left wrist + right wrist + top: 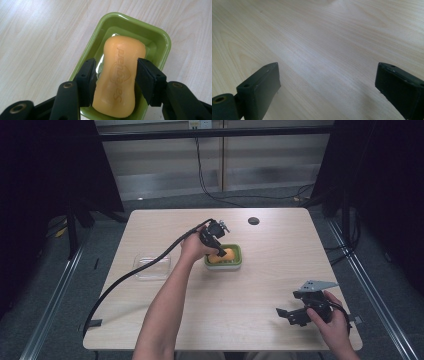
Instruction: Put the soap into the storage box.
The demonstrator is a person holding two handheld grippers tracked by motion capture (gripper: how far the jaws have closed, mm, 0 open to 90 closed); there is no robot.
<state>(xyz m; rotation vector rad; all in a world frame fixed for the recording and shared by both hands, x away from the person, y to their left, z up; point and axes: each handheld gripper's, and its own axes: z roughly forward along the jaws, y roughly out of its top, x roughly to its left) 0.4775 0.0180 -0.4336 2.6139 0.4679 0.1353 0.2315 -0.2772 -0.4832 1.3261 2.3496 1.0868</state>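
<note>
An orange bar of soap (pixel 120 75) with embossed lettering lies in a green soap dish (pixel 160 40) near the middle of the table. My left gripper (pixel 116 67) reaches down into the dish, and its two black jaws press on the soap's narrow waist from both sides. In the high view the soap (pixel 225 255) and the dish (pixel 235 264) sit just right of the left gripper (pixel 219 253). My right gripper (pixel 290 304) is held low over the table's front right. Its jaws stand wide apart over bare wood (pixel 327 75).
A clear plastic container (pixel 152 266) lies left of the dish. A small black round disc (pixel 253 221) sits near the table's far edge. The left gripper's thick black cable (pixel 130 270) trails across the table's left side to its front-left corner.
</note>
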